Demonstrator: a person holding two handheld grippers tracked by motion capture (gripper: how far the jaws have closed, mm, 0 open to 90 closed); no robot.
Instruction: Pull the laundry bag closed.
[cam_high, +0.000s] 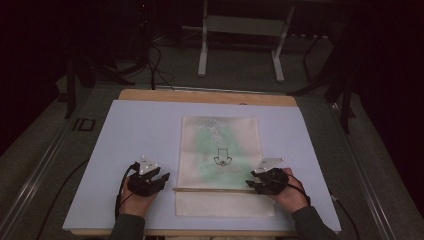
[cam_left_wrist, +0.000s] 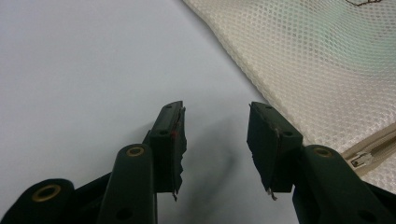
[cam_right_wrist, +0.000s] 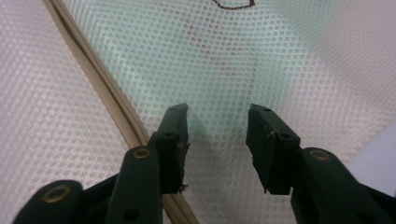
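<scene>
High view puts your open right claw over the mesh bag's zipper, which runs crosswise toward your open left claw, just beside the bag.

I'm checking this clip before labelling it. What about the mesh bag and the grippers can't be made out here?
- What is inside the mesh bag: a green shape blurs through the mesh in the high view.
- The dark print: small in the high view, cut off by the top edge in both gripper views.
- The zipper: cut off by the right edge in the left gripper view.
</scene>
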